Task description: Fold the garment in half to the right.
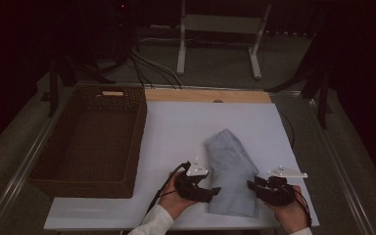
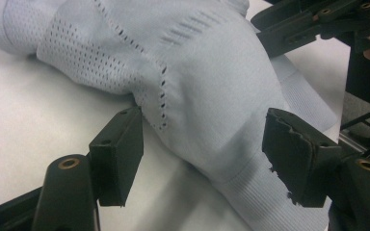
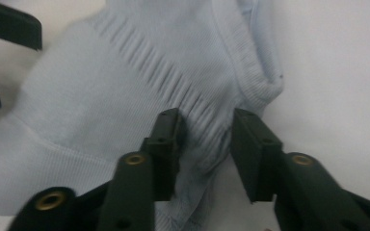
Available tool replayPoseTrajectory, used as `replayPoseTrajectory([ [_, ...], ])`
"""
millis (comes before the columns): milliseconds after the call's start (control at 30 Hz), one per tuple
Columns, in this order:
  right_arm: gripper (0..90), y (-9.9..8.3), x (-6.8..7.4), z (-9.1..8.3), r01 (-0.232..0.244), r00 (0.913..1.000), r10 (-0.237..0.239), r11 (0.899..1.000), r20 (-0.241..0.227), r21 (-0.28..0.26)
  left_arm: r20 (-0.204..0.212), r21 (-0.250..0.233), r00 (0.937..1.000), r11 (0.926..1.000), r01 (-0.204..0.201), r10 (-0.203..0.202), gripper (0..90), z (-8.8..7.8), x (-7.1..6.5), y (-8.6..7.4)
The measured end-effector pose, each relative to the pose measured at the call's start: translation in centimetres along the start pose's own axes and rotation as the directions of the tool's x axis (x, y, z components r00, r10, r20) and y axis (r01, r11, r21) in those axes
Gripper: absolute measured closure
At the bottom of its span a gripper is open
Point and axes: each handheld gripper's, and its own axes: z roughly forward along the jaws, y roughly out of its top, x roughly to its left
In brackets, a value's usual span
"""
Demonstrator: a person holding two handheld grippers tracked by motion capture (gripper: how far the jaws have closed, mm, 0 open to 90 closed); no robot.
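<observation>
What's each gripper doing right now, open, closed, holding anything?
Left gripper: open, jaws astride the garment, not pressing it.
Right gripper: partly closed around a fold; grip cannot be told.

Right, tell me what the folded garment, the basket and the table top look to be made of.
Garment: pale blue knit fabric, matte, going by the ribbed bands and rows of small eyelet holes in both gripper views.
Basket: dark brown woven wicker or rattan, judging by the plaited texture of its walls.
Table top: smooth white sheet, perhaps laminate, with a bare wooden strip behind it.
</observation>
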Motion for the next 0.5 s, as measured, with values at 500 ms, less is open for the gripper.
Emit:
replayPoseTrajectory([
  [500,88.1,-0.22,-0.74,-0.09,0.011,0.9999,-0.011,1.000,0.004,0.029,0.027,0.031,0.9996,0.9995,0.003,-0.004,38.3,0.78,-0.39,-0.46],
])
